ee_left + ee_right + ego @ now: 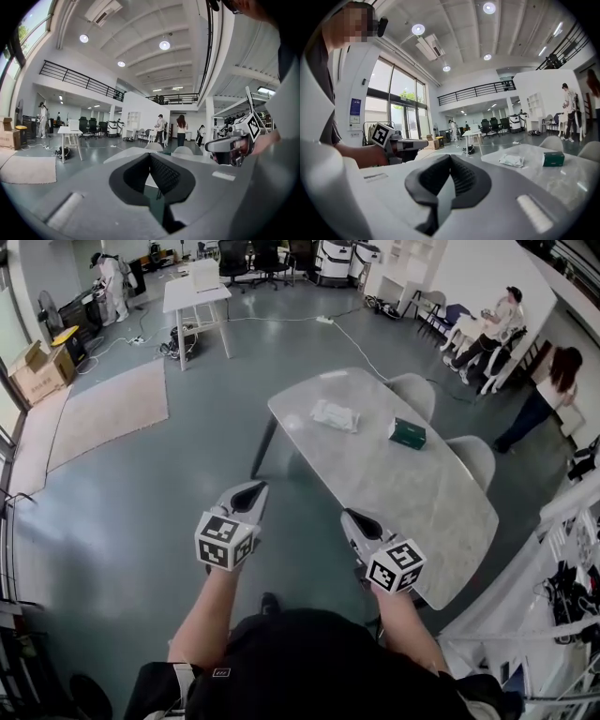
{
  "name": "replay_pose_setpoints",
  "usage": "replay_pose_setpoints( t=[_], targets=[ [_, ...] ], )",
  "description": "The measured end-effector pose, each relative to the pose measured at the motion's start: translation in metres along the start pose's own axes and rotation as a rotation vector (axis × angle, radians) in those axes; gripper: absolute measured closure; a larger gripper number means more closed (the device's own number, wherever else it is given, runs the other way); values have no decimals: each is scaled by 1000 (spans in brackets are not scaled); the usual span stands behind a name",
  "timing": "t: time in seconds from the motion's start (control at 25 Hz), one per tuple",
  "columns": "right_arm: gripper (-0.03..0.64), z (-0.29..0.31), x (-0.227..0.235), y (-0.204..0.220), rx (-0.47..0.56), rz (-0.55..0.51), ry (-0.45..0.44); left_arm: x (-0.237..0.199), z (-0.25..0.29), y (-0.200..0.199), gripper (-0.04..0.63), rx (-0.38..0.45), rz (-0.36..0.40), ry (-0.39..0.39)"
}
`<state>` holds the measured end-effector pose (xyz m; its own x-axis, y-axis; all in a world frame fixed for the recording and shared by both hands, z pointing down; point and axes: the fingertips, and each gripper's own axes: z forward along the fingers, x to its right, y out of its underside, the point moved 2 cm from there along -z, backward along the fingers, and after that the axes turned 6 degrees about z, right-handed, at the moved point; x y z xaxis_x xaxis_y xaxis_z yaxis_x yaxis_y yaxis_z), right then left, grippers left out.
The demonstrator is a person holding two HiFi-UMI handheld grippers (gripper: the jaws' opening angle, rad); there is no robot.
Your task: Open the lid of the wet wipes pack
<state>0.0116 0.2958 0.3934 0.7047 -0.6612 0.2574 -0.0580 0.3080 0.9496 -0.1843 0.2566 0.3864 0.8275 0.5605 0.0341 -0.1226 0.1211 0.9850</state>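
Observation:
The wet wipes pack (335, 415), white and soft, lies on the far half of the marble table (422, 512), with a green box (407, 433) to its right. Both grippers hover off the table's near edge, well short of the pack. My left gripper (251, 489) hangs over the floor left of the table, shut and empty. My right gripper (352, 518) is at the table's near left edge, also shut and empty. The right gripper view shows the pack (512, 161) and the box (553, 159) ahead on the right, with the left gripper (405, 143) beside it.
Two grey chairs (413, 390) (473, 458) stand at the table's far side. A white desk (195, 292) and office chairs are at the back, with a rug (111, 411) and cardboard boxes (37, 373) on the left. People stand and sit at the right (544, 390).

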Motion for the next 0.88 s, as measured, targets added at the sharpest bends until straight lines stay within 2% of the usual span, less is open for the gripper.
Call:
replay_pose_setpoints(
  t=[0.2, 0.44, 0.68, 0.88],
  targets=[
    [614, 63, -19, 0, -42, -21, -44, -56, -7, 11, 594, 2, -27, -22],
    [614, 101, -17, 8, -93, 4, -59, -82, 0, 33, 594, -34, -74, -18],
    [614, 131, 10, 19, -121, 50, -72, -93, 29, 41, 594, -75, -75, 2],
    [614, 166, 47, 8, -115, 75, -103, -107, 74, 29, 594, -89, -68, -2]
  ],
)
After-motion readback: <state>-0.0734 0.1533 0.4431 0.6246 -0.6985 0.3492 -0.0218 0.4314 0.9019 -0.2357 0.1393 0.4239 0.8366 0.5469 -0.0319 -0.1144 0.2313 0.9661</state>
